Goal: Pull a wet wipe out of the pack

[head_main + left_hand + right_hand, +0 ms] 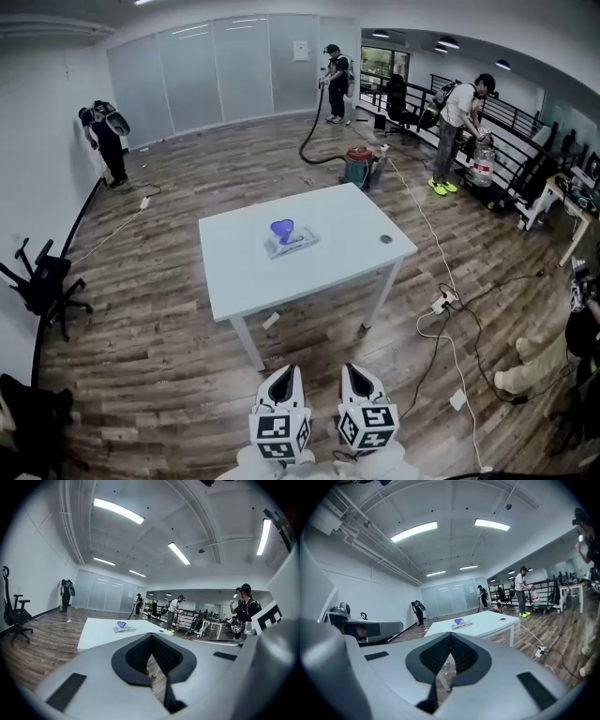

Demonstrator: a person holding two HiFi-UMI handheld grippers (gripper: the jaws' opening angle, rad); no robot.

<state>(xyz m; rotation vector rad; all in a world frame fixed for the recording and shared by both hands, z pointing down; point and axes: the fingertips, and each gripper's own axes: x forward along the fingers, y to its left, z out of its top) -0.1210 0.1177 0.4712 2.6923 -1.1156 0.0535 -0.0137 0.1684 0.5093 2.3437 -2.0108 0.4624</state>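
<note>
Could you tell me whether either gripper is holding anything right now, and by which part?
Nothing is held. The left gripper and right gripper are both shut and empty; the wet wipe pack lies on the table.

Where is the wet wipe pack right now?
In the head view, the flat white wet wipe pack with a blue top lies near the middle of the white table, left of a small dark round spot.
</note>
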